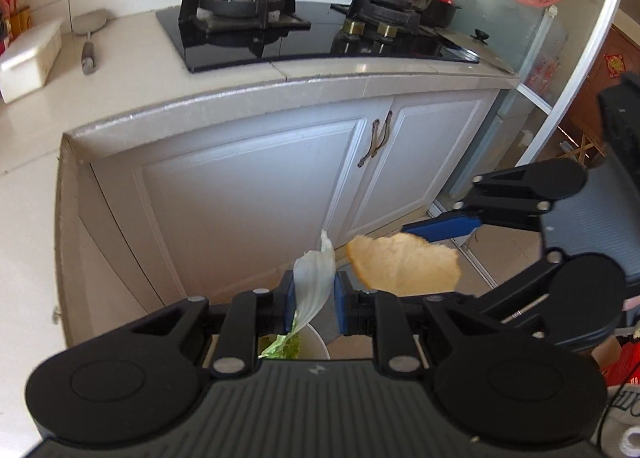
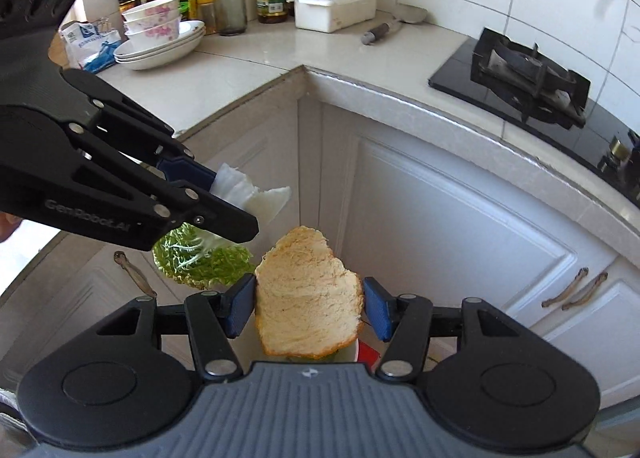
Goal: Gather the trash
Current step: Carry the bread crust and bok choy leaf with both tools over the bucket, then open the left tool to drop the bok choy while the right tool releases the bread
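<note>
Cabbage leaf (image 1: pixel 314 282) clamped between the jaws of the left gripper (image 1: pixel 314 296), peel (image 2: pixel 308 298) gripped between the jaws of the right gripper (image 2: pixel 308 308), bin (image 1: pixel 314 342) seen just below both, cupboard doors (image 1: pixel 248 194) behind.

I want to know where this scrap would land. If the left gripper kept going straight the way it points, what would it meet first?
Probably the white bin just below the left gripper, which is shut on a pale green-edged cabbage leaf; depth is unclear.
</note>
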The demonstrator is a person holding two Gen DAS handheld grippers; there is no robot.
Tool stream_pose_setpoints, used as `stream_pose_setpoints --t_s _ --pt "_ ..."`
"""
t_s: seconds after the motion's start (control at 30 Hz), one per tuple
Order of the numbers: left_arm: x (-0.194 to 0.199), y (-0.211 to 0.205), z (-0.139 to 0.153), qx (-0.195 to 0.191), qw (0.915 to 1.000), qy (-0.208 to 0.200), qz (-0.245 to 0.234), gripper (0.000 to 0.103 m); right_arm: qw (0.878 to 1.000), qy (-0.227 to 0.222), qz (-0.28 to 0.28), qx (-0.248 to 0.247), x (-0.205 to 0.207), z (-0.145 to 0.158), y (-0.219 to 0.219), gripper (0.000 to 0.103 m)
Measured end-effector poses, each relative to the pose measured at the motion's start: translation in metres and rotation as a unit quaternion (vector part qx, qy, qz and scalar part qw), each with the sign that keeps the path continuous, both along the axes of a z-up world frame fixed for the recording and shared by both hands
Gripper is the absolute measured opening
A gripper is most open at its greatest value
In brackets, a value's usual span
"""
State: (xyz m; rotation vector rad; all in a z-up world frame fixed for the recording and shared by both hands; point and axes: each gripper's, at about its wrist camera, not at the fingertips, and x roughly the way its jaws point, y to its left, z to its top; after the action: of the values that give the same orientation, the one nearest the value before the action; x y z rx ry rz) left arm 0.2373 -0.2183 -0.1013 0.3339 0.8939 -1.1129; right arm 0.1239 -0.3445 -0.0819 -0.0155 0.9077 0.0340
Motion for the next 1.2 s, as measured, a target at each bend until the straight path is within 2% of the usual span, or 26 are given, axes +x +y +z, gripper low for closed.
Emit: stream_pose_setpoints --t_s 0.23,0.33,0.37,0.4,0.43,0.47,0.5,0.73,0.87,1.2 --pt "0.011 -0.017 -0.042 0.021 0.9987 0.041 0.024 0.018 1.000 0.006 -0.018 0.000 -0.002 -0.006 -0.015 0.062" --pt "0.014 -0.021 -0.054 0.026 0.9983 0.041 0.032 0.020 1.000 0.007 -0.022 0.000 -0.002 -0.007 -0.019 0.063" --pt "0.015 -0.022 -0.057 0.031 0.9981 0.042 0.034 0.027 1.000 0.008 -0.022 -0.001 -0.002 -0.007 -0.020 0.063" --pt "0.015 -0.023 -0.059 0.036 0.9978 0.042 0.037 0.042 1.000 0.008 -0.022 -0.001 -0.001 -0.007 -0.021 0.062" --pt "0.015 -0.022 -0.060 0.038 0.9976 0.037 0.043 0.051 1.000 0.009 -0.022 -0.001 -0.001 -0.008 -0.021 0.063" --pt "0.015 -0.021 -0.061 0.038 0.9975 0.029 0.053 0.068 1.000 0.010 -0.023 -0.001 -0.001 -0.008 -0.022 0.062" --pt "0.015 -0.020 -0.060 0.037 0.9973 0.020 0.060 0.079 1.000 0.011 -0.023 -0.001 0.000 -0.009 -0.022 0.062" --pt "0.011 -0.010 -0.045 0.041 0.9958 -0.030 0.076 0.083 1.000 0.015 -0.020 0.000 0.004 -0.013 -0.024 0.063" --pt "0.002 0.002 -0.029 0.042 0.9935 -0.061 0.086 0.089 1.000 0.020 -0.015 0.004 0.009 -0.021 -0.023 0.062" --pt "-0.017 0.048 -0.001 0.042 0.9834 -0.094 0.149 0.096 0.998 0.061 0.011 0.025 0.036 -0.065 -0.013 0.063"
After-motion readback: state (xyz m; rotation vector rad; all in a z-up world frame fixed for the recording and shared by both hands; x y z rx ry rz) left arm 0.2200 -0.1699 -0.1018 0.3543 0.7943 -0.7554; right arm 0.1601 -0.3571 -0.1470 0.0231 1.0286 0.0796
